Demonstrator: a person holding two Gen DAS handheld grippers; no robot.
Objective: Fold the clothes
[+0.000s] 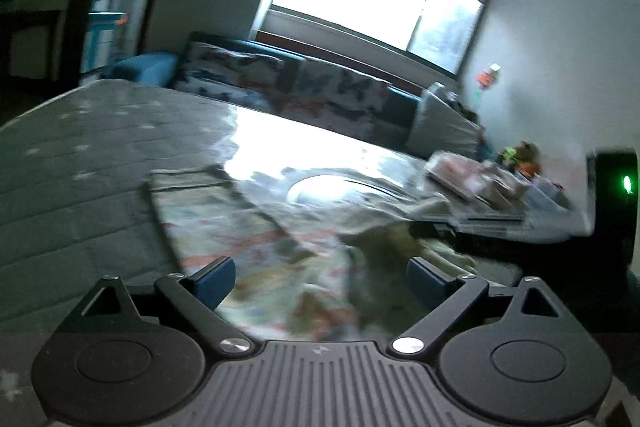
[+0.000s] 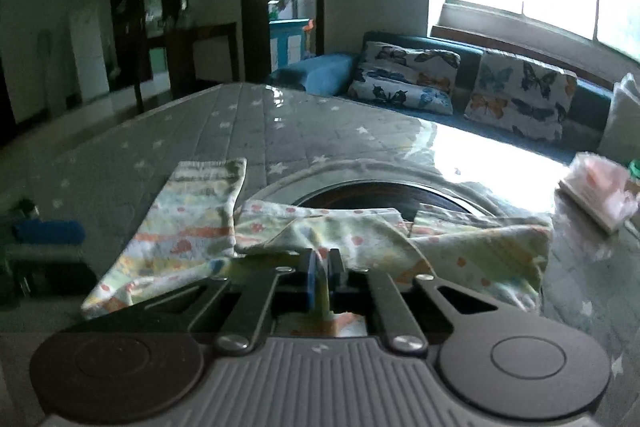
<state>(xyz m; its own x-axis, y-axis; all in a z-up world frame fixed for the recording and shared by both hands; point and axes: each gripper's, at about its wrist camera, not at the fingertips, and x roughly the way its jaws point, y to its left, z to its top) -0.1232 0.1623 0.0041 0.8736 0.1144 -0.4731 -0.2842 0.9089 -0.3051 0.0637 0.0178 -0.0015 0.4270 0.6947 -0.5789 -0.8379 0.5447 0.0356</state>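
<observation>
The table (image 2: 168, 131) before me is wide, under a grey quilted cover with pale stars and a glossy clear sheet that catches the window's glare. Behind it runs a blue sofa (image 2: 592, 99) with two butterfly-print cushions (image 2: 404, 75).

On the near part of the table lies one garment (image 2: 192, 227), a small piece of clothing in pale cloth printed with orange, green and yellow bands and spots. It is rumpled and partly folded: one flat part stretches away on the left of my right view, and bunched folds run off to the right over a dark round patch under the clear sheet.

My right gripper (image 2: 320, 275) has its jaws closed tight on a fold of the garment's near edge; a strip of cloth shows pinched between the blue pads.

My left gripper (image 1: 320, 275) has its jaws spread wide, holding nothing. The garment lies just ahead of and below them, its printed cloth filling the gap in that blurred view; I cannot tell whether the pads touch it.

Off to the right sits a small stack of pinkish wrapped things (image 2: 600, 187), apart from the garment.
</observation>
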